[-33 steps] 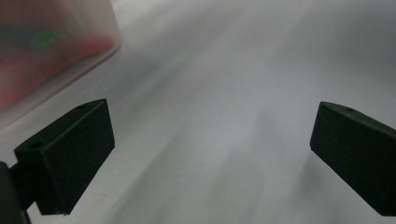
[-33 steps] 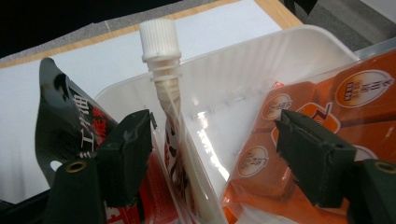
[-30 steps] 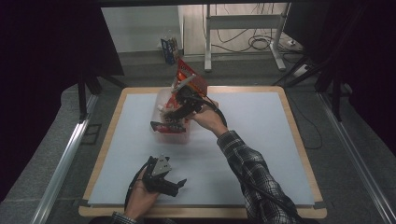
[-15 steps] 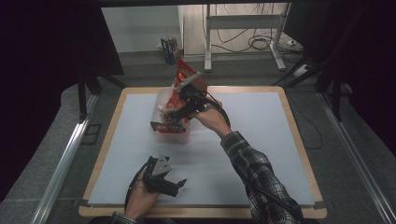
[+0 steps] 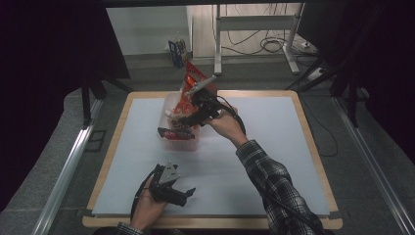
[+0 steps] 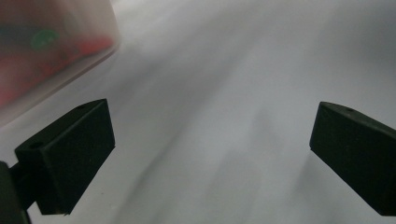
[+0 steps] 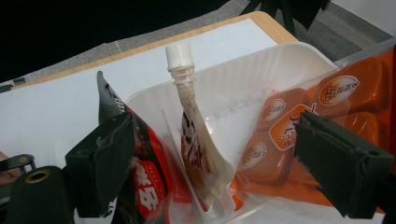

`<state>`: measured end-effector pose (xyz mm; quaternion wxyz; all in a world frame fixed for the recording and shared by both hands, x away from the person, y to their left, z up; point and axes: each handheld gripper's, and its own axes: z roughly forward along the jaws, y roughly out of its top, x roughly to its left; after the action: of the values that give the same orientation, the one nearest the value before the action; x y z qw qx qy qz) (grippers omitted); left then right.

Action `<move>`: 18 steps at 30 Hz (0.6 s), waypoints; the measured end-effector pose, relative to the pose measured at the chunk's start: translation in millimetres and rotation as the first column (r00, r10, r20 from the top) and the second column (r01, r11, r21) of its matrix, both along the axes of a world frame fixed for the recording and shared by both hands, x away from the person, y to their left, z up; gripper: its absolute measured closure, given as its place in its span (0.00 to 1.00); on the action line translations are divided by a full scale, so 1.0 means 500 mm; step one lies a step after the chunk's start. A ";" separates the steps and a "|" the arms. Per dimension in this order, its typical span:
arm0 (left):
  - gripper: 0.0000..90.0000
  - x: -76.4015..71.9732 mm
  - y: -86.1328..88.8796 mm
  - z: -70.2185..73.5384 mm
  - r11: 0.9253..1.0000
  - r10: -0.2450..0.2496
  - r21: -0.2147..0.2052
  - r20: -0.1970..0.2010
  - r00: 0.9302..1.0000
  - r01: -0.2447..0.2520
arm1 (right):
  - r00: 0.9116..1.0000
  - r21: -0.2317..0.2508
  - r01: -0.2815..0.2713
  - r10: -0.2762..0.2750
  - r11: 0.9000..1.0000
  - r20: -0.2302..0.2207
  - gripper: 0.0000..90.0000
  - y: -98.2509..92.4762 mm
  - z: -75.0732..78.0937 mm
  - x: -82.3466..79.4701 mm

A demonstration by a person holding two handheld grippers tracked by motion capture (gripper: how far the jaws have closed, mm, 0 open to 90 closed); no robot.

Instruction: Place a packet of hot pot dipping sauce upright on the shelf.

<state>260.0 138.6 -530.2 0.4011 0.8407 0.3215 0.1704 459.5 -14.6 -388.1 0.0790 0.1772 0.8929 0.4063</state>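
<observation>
My right claw [image 7: 212, 163] hangs spread over the clear bin [image 7: 261, 84] on the table [image 5: 274, 161], astride the spouted pouch [image 7: 198, 140]. I'd close low on its body, clear of the snack bags. Its long axis stands nearly upright, white cap [image 7: 179, 54] uppermost. My left claw [image 6: 210, 158] rests spread, empty.

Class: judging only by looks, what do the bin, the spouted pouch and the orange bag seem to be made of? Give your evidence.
Bin: apparently translucent, frosted plastic; the table's tone shows through its walls.
Spouted pouch: seemingly flexible glossy film, creased and bent, with a ribbed white hard-plastic cap.
Orange bag: probably shiny see-through plastic film, wrapped pieces visible inside.
</observation>
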 end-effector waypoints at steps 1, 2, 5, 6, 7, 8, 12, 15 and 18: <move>0.00 0.000 0.000 0.000 1.000 0.001 0.000 -0.001 1.000 -0.001 | 1.000 -0.001 -0.002 0.002 1.000 0.002 0.14 -0.002 0.001 -0.001; 0.00 0.000 0.000 0.000 1.000 0.001 -0.001 -0.002 1.000 -0.001 | 1.000 0.001 -0.003 0.003 1.000 0.002 0.14 -0.004 0.002 -0.003; 0.00 0.000 0.001 0.001 1.000 0.003 -0.005 -0.006 1.000 -0.003 | 1.000 0.009 0.003 -0.003 1.000 -0.008 0.13 -0.009 0.005 -0.008; 0.00 0.000 0.001 0.001 1.000 0.003 -0.006 -0.008 1.000 -0.003 | 1.000 0.011 0.003 -0.003 1.000 -0.010 0.13 -0.011 0.006 -0.009; 0.00 0.000 0.001 0.002 1.000 0.005 -0.009 -0.011 1.000 -0.005 | 1.000 0.013 0.004 -0.004 1.000 -0.012 0.13 -0.013 0.006 -0.011; 0.00 0.000 0.001 0.003 1.000 0.004 -0.010 -0.015 1.000 -0.004 | 1.000 0.014 0.006 -0.006 1.000 -0.013 0.13 -0.014 0.007 -0.012; 0.00 0.000 0.002 0.004 1.000 0.007 -0.012 -0.022 1.000 -0.008 | 1.000 0.017 0.018 -0.017 1.000 -0.010 0.12 -0.021 0.008 -0.018; 0.00 0.000 0.002 0.004 1.000 0.010 -0.011 -0.028 1.000 -0.010 | 1.000 0.013 0.020 -0.020 1.000 -0.001 0.12 -0.026 0.009 -0.022; 0.00 0.000 0.002 0.004 1.000 0.011 -0.012 -0.030 0.999 -0.012 | 1.000 0.006 0.017 -0.017 1.000 0.003 0.09 -0.029 0.010 -0.029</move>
<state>260.2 139.8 -528.1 0.4003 0.8388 0.3334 0.1579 445.2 -29.3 -383.3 0.0835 0.1845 0.8899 0.4086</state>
